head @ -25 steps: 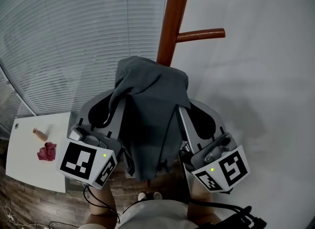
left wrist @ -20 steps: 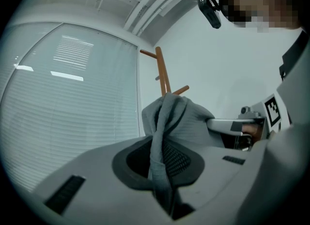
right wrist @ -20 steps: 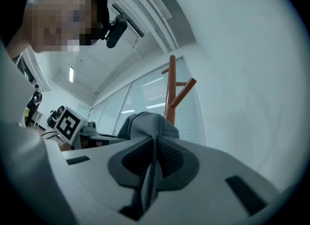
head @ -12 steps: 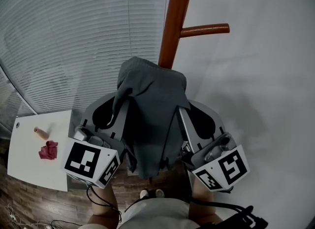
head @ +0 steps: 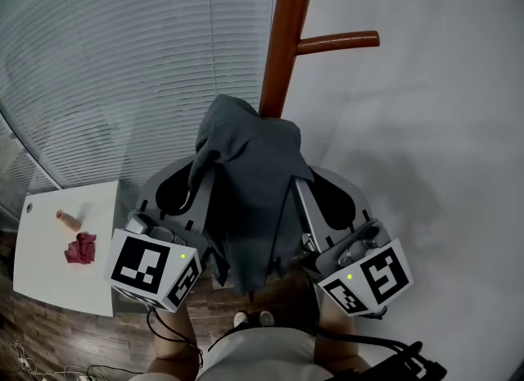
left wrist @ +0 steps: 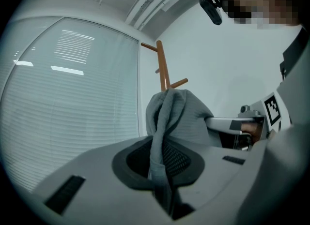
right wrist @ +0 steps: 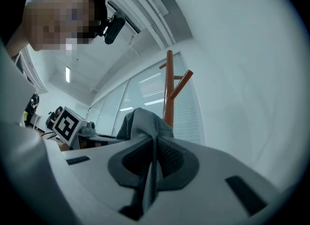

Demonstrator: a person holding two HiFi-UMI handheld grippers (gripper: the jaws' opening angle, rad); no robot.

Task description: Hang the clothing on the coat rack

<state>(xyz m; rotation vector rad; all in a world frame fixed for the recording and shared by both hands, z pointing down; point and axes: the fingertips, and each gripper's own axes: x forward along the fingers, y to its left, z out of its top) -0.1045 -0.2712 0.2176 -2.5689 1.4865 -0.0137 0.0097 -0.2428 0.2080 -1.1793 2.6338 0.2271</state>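
Observation:
A grey garment (head: 246,191) hangs bunched between both grippers, raised in front of the brown wooden coat rack pole (head: 282,35). One peg (head: 337,42) sticks out to the right above the cloth. My left gripper (head: 201,174) is shut on the garment's left fold (left wrist: 162,137). My right gripper (head: 301,181) is shut on the right fold, a thin edge of grey cloth (right wrist: 152,163) pinched between its pads. In the left gripper view the pole (left wrist: 162,69) and pegs rise just behind the cloth; the right gripper view shows the pole (right wrist: 169,88) likewise.
A window with white blinds (head: 123,68) fills the left; a plain white wall (head: 434,125) is to the right. A low white table (head: 57,265) at lower left carries a crumpled red cloth (head: 79,251) and a small tan object (head: 67,221). The floor is dark wood.
Both grippers with the garment have edged slightly up and toward the pole; the cloth's top now sits closer under the peg. The grip has not changed.

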